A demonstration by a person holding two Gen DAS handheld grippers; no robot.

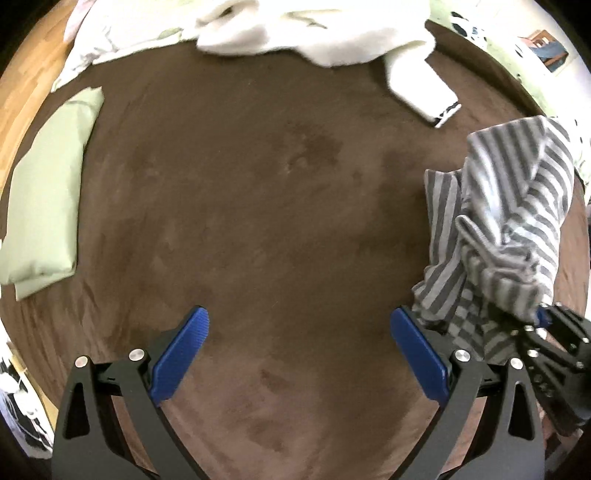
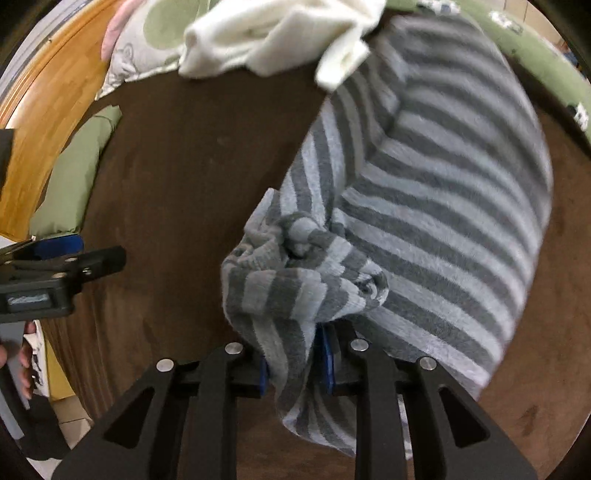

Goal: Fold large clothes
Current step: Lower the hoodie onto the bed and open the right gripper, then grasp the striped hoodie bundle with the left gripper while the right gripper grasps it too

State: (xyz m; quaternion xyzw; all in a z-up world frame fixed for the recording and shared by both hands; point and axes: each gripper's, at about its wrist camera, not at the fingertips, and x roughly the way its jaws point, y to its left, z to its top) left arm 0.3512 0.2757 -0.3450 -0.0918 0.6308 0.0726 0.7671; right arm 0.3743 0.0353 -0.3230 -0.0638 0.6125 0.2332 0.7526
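while the left wrist view looks down on mostly bare brown bedcover (image 1: 258, 184), the right wrist view is filled by the grey striped garment (image 2: 424, 192), bunched and hanging from the right gripper (image 2: 295, 363), whose blue pads are pinched together on a fold of it. only the left view shows the left gripper (image 1: 299, 354) from behind: its blue pads stand wide apart with nothing between them, over the cover. that view also catches the striped garment from the side at the right edge, its lower part lying on the cover and the rest lifted, with the right gripper's black frame below it. the right view shows the left gripper side-on at the left edge, and part of a hand (image 2: 22, 362) beneath it.

a folded pale green cloth (image 1: 44, 192) lies on the cover at the left, well apart from the stripes. a white garment (image 1: 314, 33) is heaped along the far edge, one sleeve reaching down. wooden flooring (image 2: 48, 85) shows beyond the bed at the left.

the striped garment's shape is hard to read, blurred and cut off at the frame edge.
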